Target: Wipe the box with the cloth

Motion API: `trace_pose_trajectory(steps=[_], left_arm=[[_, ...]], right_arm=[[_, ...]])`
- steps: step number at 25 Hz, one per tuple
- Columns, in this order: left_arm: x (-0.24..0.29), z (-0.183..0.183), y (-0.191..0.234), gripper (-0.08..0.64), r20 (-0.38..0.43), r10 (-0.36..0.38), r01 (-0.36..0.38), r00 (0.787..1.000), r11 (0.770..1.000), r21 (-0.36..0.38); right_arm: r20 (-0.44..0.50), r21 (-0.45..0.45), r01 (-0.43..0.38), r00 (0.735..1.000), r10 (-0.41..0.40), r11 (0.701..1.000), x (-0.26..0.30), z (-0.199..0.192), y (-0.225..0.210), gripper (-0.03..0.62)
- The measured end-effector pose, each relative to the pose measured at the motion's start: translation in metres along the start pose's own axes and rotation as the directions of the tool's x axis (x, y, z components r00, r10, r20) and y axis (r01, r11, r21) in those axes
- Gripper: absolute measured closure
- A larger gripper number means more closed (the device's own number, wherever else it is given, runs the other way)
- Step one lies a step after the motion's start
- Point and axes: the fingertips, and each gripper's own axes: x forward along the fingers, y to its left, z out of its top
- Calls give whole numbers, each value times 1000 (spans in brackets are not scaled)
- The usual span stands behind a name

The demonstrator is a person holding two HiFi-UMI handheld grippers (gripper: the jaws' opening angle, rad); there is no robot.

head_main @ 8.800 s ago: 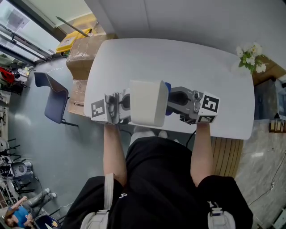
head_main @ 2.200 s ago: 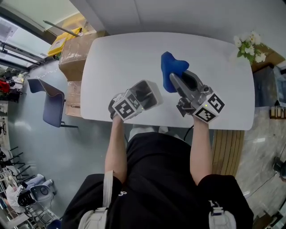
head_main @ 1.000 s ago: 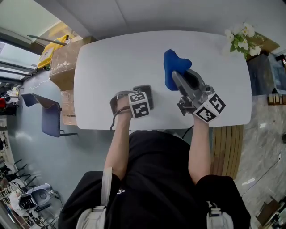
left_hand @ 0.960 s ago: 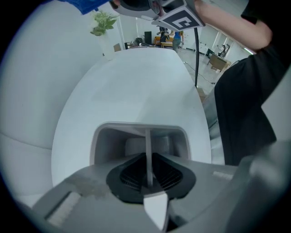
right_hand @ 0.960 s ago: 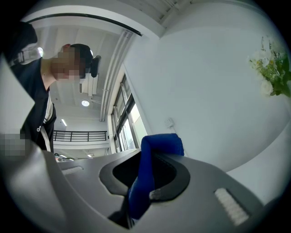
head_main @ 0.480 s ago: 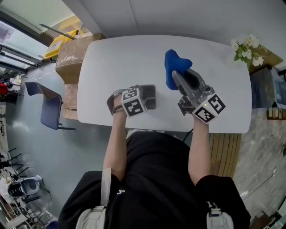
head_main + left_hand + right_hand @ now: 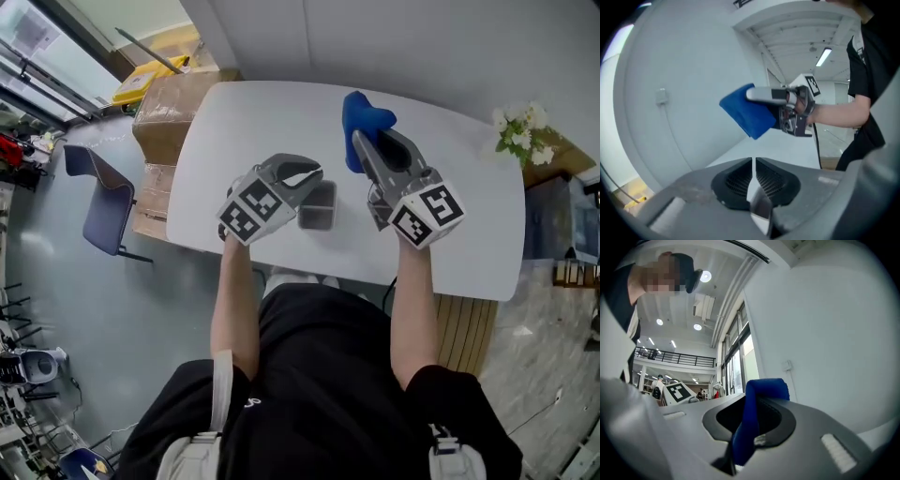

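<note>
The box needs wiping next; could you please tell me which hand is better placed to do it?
Right. The right claw is shut on the blue cloth, near the box, while the left claw is clamped on the box wall, holding it.

A white table (image 7: 272, 122) stands by a grey wall (image 7: 422, 47), cardboard boxes (image 7: 173, 108) and a blue chair (image 7: 101, 204) beside it.

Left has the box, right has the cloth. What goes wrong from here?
1. The left gripper pinches only a thin wall of the box. Wiping pressure may twist it loose, and it is close to the near edge of the table.
2. The right gripper holds the cloth by one bunched end, so the free part may fold instead of wiping flat.
</note>
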Motion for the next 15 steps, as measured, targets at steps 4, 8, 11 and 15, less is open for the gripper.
trace_pose_trajectory(steps=[4,8,11,15], left_arm=[[-33,48,33,560,180,153,-151,972,988,-26],[-62,98,65,560,346,288,-276,893,957,-83],[-82,122,86,560,428,448,-376,785,894,-244],[-80,108,90,560,385,582,-445,716,806,-389]], right_arm=[[2,-64,6,1000,-6,998,17,16,4,538],[3,-116,39,999,-39,992,34,32,3,538],[-5,-150,99,995,-101,984,38,38,4,538],[-25,-202,166,984,-174,965,29,32,14,538]])
